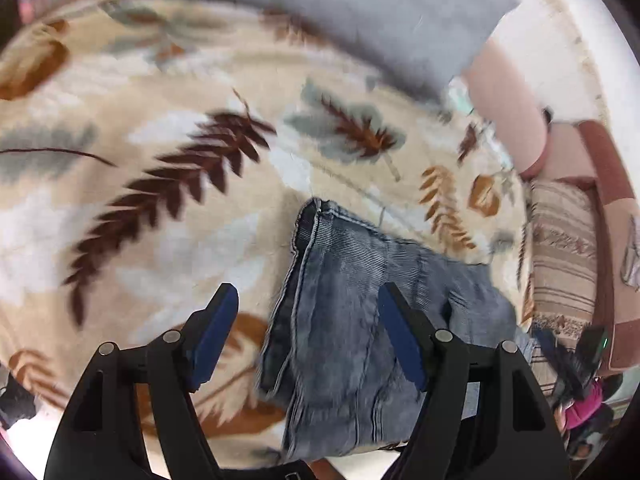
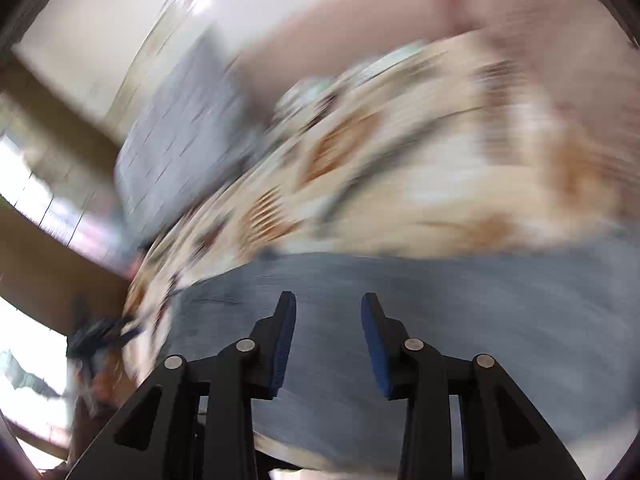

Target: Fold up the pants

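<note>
Blue jeans point(image 1: 360, 320) lie folded into a thick stack on a beige blanket with a leaf pattern point(image 1: 132, 240); a hem corner points up toward the middle of the left wrist view. My left gripper point(image 1: 308, 304) hovers over the stack's left edge, open wide, with nothing pressed between its blue pads point(image 1: 212, 340). The right wrist view is badly blurred. In it my right gripper point(image 2: 329, 308) stands open over a flat stretch of the jeans point(image 2: 500, 320), with a clear gap between its fingers and no cloth caught in it.
A grey cushion point(image 1: 360, 12) and a pink bolster point(image 1: 508, 108) lie at the blanket's far side. A striped sofa arm point(image 1: 560, 264) borders the right edge. A dark device with a green light point(image 1: 596, 348) sits low on the right.
</note>
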Demonstrator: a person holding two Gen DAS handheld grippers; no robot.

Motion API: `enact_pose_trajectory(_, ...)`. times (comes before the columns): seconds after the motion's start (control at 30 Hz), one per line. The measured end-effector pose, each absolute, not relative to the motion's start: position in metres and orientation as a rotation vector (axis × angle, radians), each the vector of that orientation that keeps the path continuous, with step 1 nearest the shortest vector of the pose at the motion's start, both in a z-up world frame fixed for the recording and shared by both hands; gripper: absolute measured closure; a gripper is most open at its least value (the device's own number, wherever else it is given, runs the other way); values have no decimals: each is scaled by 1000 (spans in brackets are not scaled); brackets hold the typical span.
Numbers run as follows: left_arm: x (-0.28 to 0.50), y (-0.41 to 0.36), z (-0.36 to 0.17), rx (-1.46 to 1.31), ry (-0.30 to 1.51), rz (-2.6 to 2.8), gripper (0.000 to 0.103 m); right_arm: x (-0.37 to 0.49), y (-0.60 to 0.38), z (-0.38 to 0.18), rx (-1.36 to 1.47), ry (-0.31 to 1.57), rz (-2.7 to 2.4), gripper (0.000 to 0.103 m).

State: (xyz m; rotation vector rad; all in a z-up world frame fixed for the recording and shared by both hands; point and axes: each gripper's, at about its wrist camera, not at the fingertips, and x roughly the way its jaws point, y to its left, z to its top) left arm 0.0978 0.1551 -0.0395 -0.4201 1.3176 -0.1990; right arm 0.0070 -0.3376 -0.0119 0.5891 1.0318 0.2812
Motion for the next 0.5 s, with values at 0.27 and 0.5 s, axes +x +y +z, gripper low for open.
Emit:
enact_pose_trajectory(0.27,109,132,-72,-469,1426,-332,31,117,-245,-80,393,1266,387,53)
enact_pose_trajectory(0.5,124,114,-49,-365,1279,-294,58,111,-243,-44,211,1111,343,101)
